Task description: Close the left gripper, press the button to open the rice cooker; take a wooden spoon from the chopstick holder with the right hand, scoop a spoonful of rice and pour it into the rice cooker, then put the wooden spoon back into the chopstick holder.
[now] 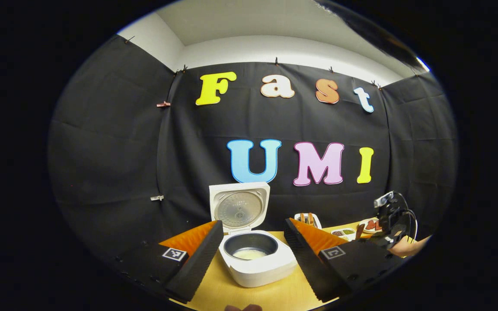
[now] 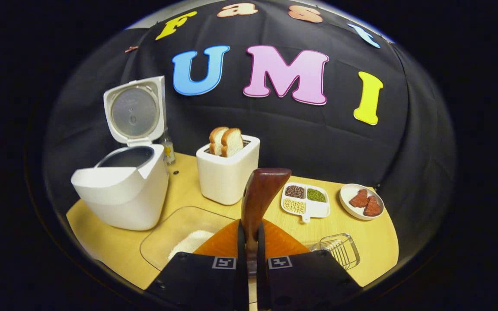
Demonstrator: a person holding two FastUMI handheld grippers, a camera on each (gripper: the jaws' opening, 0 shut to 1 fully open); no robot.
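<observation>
The right hand-held gripper (image 2: 249, 242) clamps the wooden spoon (image 2: 261, 194) upright, its long axis pointing to twelve o'clock, with the rice container (image 2: 162, 242) just below at eight o'clock and the open rice cooker (image 2: 123, 190) farther at ten, while the left hand-held gripper (image 1: 253, 259) hangs open.

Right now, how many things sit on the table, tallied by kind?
Appliances: 2, the rice cooker and the toaster.
Food dishes: 2, the divided tray and the round plate.
Rice container: 1.
Wire holder: 1.
Small bottle: 1.
Total: 7.
</observation>
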